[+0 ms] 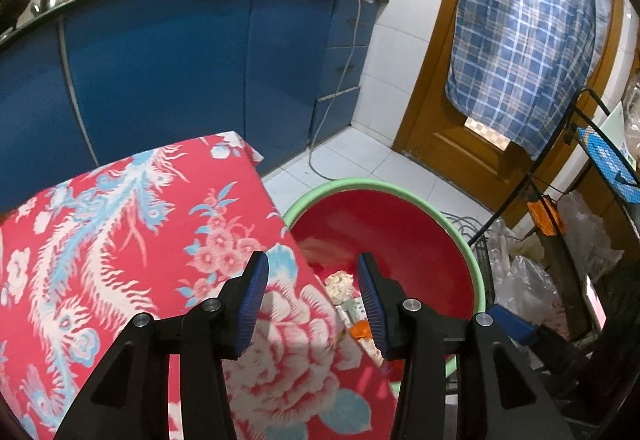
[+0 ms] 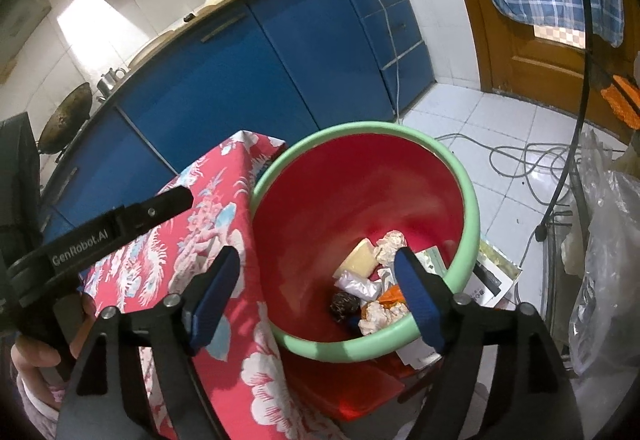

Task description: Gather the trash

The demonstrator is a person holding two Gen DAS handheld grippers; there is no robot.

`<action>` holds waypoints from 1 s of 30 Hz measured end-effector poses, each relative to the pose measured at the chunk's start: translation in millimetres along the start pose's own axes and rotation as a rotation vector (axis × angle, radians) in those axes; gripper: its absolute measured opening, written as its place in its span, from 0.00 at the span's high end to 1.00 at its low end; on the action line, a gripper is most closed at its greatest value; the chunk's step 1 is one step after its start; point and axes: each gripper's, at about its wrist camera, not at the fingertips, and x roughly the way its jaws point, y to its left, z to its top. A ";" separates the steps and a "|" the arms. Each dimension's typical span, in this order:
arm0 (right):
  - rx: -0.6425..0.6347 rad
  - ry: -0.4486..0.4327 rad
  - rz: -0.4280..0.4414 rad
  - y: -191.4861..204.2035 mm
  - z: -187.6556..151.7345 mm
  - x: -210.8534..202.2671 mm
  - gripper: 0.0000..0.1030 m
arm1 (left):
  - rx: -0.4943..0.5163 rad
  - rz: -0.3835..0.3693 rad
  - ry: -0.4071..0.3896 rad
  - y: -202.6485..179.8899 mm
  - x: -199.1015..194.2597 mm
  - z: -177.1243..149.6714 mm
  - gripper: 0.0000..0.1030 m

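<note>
A cloth-covered table in red floral print is seen below and to the left of both grippers, its visible surface bare of litter, which suggests the clearing is largely done, though much of the tabletop is cut off at the frame edges and behind the tools. Just beyond the table's edge, under the right gripper, a red bin with a pale green rim is shown holding the collected trash: crumpled paper, a yellowish wrapper, a silvery packet, an orange scrap and a dark lump, none identifiable more closely. The right gripper's jaws stand wide apart with nothing between the pads, poised directly over the bin's near rim, consistent with a piece just let go. The left gripper is held over the table's edge, jaws parted and empty, the bin lying ahead and to its right. Whether more rubbish remains on the table or floor cannot be told. Boxes or papers wedged behind the bin are partly hidden by the right finger, and the hand holding the other tool is glimpsed only at the lower left.
</note>
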 end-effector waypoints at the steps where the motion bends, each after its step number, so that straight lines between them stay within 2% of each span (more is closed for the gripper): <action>1: -0.005 -0.005 0.000 2.4 -0.1 -2.6 0.20 | 0.001 0.004 -0.002 1.0 -3.5 -1.2 0.54; 13: -0.072 -0.058 0.032 38.9 -6.6 -42.0 0.17 | -0.001 0.053 -0.044 14.3 -56.8 -21.8 0.54; 30: -0.157 -0.101 0.048 85.7 -34.8 -97.4 0.15 | -0.040 0.102 -0.103 33.1 -128.9 -55.6 0.52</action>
